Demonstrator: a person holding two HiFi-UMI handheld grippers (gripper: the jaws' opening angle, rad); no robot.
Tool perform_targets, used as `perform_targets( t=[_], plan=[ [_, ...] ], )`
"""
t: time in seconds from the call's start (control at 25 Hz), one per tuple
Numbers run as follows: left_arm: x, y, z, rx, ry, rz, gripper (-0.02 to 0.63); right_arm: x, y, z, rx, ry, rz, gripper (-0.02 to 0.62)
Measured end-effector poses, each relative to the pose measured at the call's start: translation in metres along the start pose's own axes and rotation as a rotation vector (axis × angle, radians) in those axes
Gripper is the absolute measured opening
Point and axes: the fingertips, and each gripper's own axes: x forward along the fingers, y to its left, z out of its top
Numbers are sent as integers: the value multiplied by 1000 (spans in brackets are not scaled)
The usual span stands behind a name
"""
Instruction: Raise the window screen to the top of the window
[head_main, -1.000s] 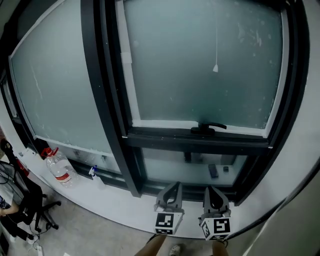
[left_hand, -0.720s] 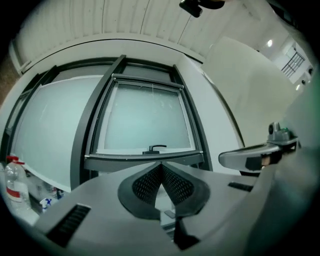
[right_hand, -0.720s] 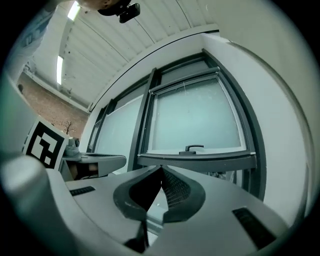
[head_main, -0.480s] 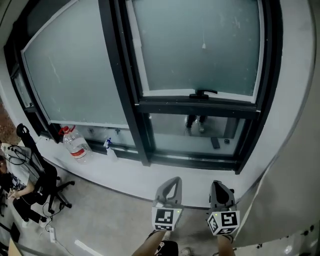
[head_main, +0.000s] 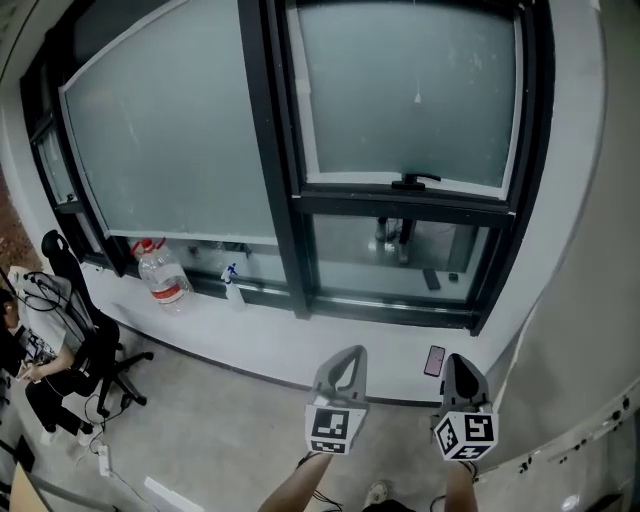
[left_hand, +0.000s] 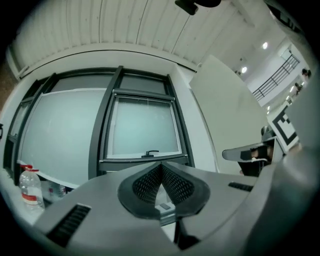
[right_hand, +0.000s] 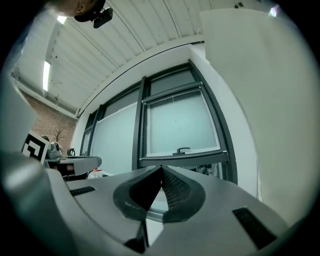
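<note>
Soft, even daylight glowing through frosted window panes (head_main: 410, 100), dim grey floor (head_main: 200, 420), faint shadows, bright ceiling strip light (right_hand: 48, 75), heavy fisheye bending at edges, dark round vignette in gripper views.

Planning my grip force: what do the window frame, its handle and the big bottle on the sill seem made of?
Window frame: probably dark matt-coated metal, judging by its slim straight bars. Handle: black, metal or plastic; too small to tell. Bottle: clear plastic, see-through, with a red top.
</note>
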Motion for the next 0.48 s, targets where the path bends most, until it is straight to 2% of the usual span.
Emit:
perform_targets(
  t=[0.12, 0.28, 0.36, 0.48],
  plan=[
    [-53, 19, 6, -31, 14, 14, 3, -24, 42, 8, -1, -11, -5, 8],
    [-136, 30, 10, -11, 41, 0, 3, -72, 103, 19, -1, -22, -13, 8],
    [-173, 33, 7, -26, 67, -5, 3, -100, 132, 27, 15, -32, -12, 8],
    [-212, 32, 0, -52, 100, -1, 4, -136, 172, 43, 12, -52, 32, 8]
  ],
)
